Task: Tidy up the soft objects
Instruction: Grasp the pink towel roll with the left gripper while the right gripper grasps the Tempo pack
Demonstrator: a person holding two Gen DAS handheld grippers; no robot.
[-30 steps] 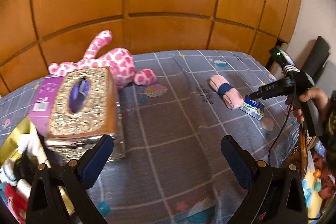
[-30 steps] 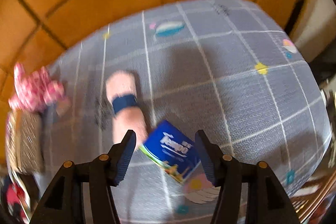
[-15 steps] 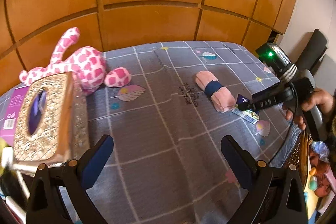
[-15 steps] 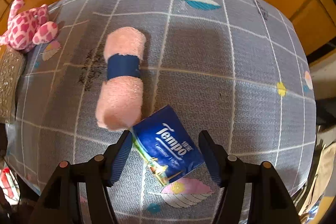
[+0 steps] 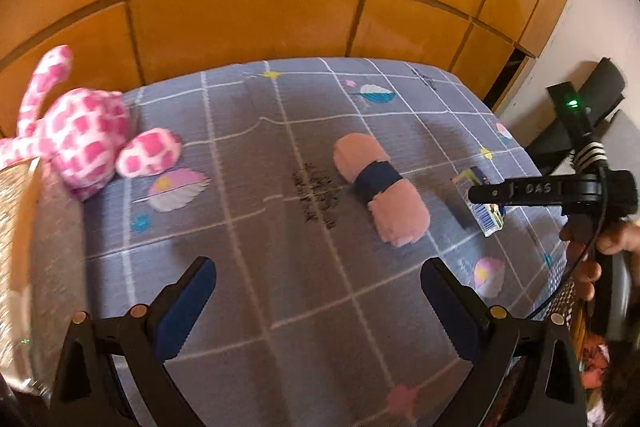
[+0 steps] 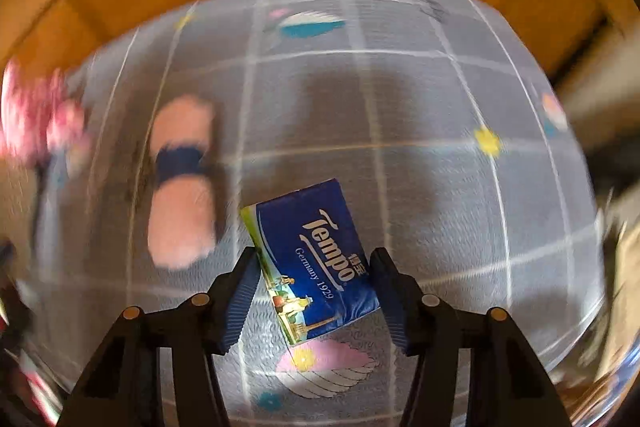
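A blue Tempo tissue pack (image 6: 316, 259) sits between my right gripper's (image 6: 314, 291) two pads, which close on its sides and hold it above the bed. In the left wrist view the pack (image 5: 482, 205) hangs at that gripper's tip on the right. A rolled pink towel with a dark blue band (image 5: 380, 189) lies on the bed; it also shows in the right wrist view (image 6: 182, 179). A pink-and-white plush toy (image 5: 84, 143) lies at the far left. My left gripper (image 5: 316, 301) is open and empty above the near bed.
The bed has a grey checked sheet (image 5: 280, 267) against a wooden panel wall (image 5: 260, 7). A glittery gold tissue box (image 5: 24, 267) stands at the left edge. The bed's right edge drops off beside a dark object (image 5: 600, 95).
My right gripper has closed on the tissue pack and lifted it off the sheet, away from the towel. My left gripper has swung right, pushing the gold box toward the frame edge.
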